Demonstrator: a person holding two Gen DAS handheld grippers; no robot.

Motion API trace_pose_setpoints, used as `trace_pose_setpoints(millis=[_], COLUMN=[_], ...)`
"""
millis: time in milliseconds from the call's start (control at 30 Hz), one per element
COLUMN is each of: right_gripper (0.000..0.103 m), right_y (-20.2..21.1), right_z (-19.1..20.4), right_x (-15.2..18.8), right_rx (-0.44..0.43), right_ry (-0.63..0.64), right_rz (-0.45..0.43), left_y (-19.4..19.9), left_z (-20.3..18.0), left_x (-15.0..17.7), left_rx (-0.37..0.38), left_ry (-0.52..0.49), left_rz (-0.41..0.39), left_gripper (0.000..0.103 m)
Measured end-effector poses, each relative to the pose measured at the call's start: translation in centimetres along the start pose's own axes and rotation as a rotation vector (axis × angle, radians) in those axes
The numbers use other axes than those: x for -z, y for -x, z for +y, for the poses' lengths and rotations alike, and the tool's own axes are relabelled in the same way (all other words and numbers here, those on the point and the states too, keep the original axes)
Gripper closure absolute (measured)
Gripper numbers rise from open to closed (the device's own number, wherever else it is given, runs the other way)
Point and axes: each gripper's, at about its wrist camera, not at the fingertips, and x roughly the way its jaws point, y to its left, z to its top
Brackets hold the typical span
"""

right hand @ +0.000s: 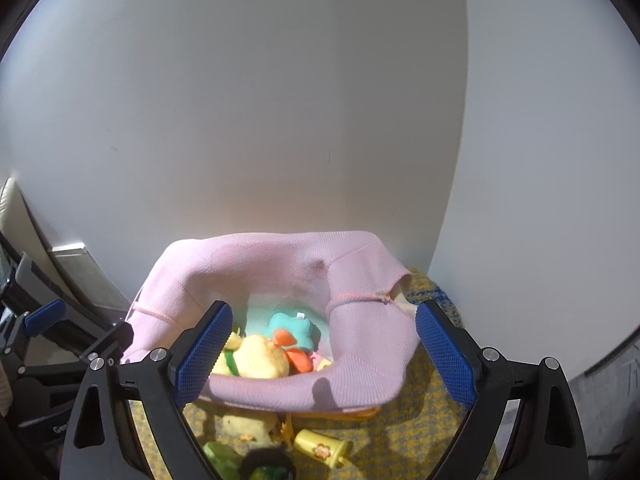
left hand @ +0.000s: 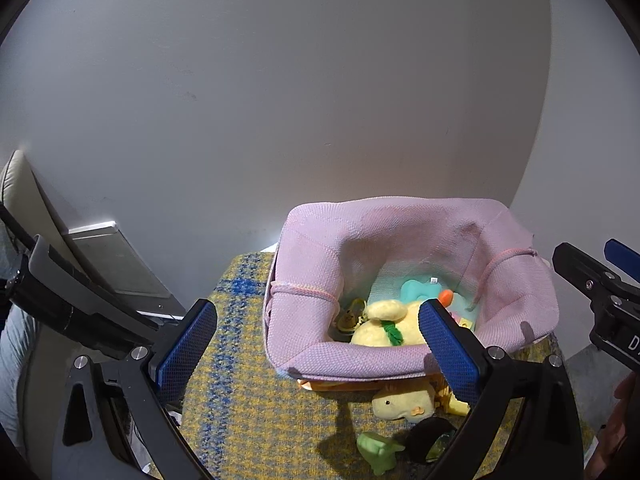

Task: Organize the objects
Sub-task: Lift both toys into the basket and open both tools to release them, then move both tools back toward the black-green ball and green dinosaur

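A pink fabric basket (left hand: 360, 364) stands on a yellow and blue woven mat (left hand: 240, 380); it also shows in the right wrist view (right hand: 280, 264). Inside lie a yellow plush toy (left hand: 384, 330), a teal plush (right hand: 294, 328) and orange pieces (right hand: 298, 356). In front of the basket lie a yellow plush duck (left hand: 402, 402), a green toy (left hand: 376, 450), a black ring-shaped thing (left hand: 428, 436) and a yellow cup (right hand: 320, 446). My left gripper (left hand: 316, 344) is open and empty in front of the basket. My right gripper (right hand: 322, 354) is open and empty over the basket's front rim.
A plain white wall (left hand: 280, 100) stands close behind the basket. A grey panel and a pale cushion edge (left hand: 116, 264) lean at the left. The mat's right edge drops to a grey floor (right hand: 600, 408).
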Motion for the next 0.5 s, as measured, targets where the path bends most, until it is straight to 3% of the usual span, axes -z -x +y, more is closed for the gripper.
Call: trace_pose_setpoints(millis=[500], right_gripper=[0.01], right_y=[1.3], right_z=[-0.8], right_x=[4.9], right_rx=[0.012], right_ry=[-0.011], right_rz=[0.043], left_y=[1.4], left_z=[0.2], left_x=[4.6], left_rx=[0.004], left_ry=[-0.001], left_rz=[0.019], left_gripper=[0.0])
